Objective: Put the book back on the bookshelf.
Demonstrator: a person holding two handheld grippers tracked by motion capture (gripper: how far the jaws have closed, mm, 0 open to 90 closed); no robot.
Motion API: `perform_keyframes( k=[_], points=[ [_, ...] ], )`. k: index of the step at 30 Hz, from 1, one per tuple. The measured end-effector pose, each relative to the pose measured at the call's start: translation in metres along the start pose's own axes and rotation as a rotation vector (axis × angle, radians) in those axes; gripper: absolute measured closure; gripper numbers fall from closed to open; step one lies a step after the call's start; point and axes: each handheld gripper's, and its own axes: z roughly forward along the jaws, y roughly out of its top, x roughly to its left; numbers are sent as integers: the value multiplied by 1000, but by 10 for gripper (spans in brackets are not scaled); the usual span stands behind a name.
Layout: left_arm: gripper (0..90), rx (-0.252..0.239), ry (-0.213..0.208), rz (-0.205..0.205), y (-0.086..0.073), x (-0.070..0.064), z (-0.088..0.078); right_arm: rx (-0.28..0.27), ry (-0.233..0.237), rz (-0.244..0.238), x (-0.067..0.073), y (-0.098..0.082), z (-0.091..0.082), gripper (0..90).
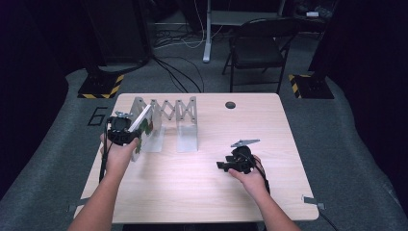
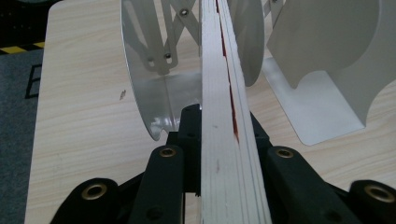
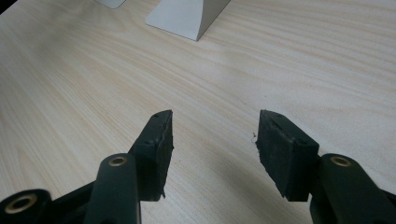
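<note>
While the left gripper (image 2: 224, 154) clamps a thin book (image 2: 224, 93) edge-on at the rack (image 1: 168, 113), the right gripper (image 3: 215, 140) rests apart, jaws parted, empty.

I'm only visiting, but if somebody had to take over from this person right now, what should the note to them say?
Left gripper: shut on a thin book, held edge-up at the left end of the metal expanding book rack.
Right gripper: open, holding nothing, low over the bare table to the right.
Done: book picked up and brought to the rack.
Left: slide it between the rack's dividers, then let go.
</note>
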Motion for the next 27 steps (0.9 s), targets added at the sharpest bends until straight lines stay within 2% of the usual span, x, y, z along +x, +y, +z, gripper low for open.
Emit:
perform_keyframes(
  k=[3,5,8,12,22,27],
  points=[
    [757,6,17,-7,-2,0,6,-1,1,-1,0,0,0,458],
    [757,10,26,4,-3,-1,8,1,2,-2,0,0,0,458],
    [757,1,18,-19,-4,-2,11,1,3,-3,0,0,0,458],
    [757,4,31,-18,-7,-3,15,-2,3,-5,-1,0,0,458],
    [755,-21,49,-55,-14,-6,23,4,2,-8,0,0,1,458],
    [755,-17,71,-41,-16,-10,26,4,2,-14,0,0,1,457]
  ],
)
